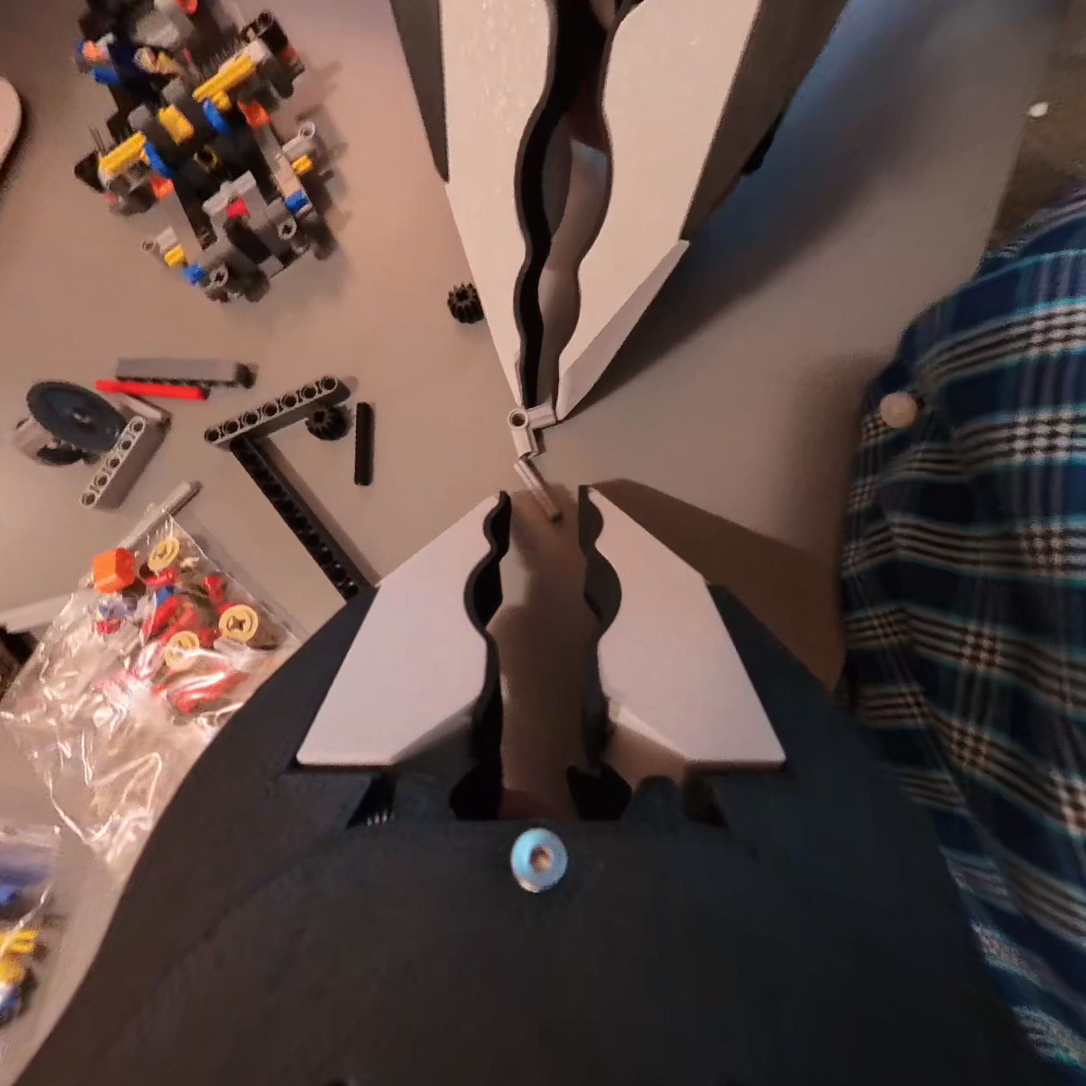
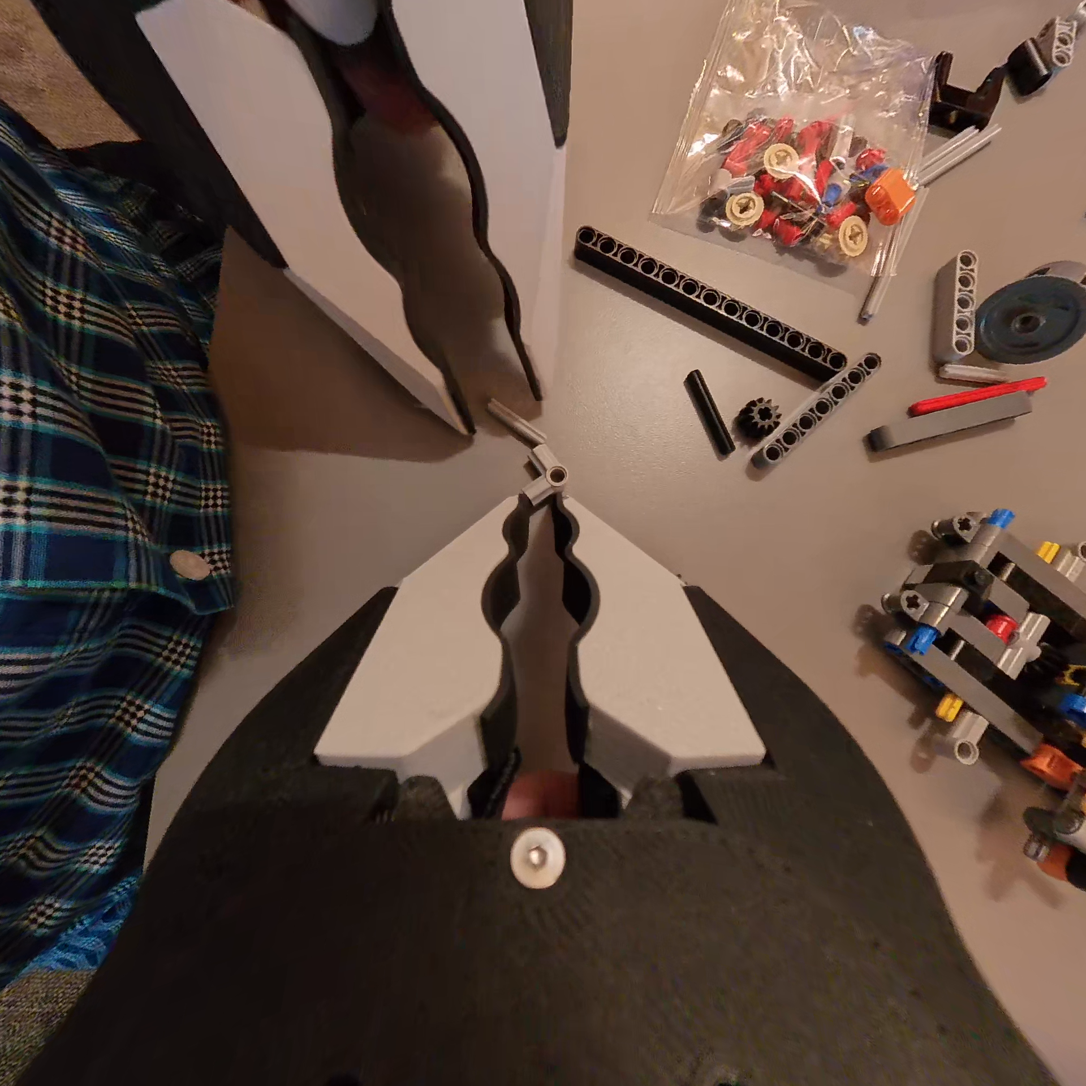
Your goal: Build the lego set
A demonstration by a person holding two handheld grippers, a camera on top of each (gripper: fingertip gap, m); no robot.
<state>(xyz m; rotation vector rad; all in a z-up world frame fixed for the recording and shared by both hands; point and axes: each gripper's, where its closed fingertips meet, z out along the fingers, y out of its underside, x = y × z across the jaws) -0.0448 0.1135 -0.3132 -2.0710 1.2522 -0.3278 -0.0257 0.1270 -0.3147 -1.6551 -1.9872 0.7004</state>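
My right gripper [image 2: 540,499] is shut on a small grey angle connector [image 2: 545,483], held at its fingertips just above the grey table [image 2: 646,529]. A short grey axle [image 2: 517,426] points away from the connector's far end; I cannot tell whether it is seated in it. My left gripper [image 1: 542,493] faces the right one, jaws open, with the axle [image 1: 538,490] between its fingertips and not clamped. The left wrist view shows the right gripper [image 1: 538,408] on the connector [image 1: 529,428]. The partly built model [image 2: 999,646] stands apart at the right.
A bag of small parts [image 2: 793,176], a long black beam [image 2: 705,300], a grey beam [image 2: 817,405], a black axle [image 2: 708,411], a small black gear [image 2: 762,418] and a dark wheel [image 2: 1028,317] lie beyond. A person's plaid sleeve [image 2: 88,411] is on the left.
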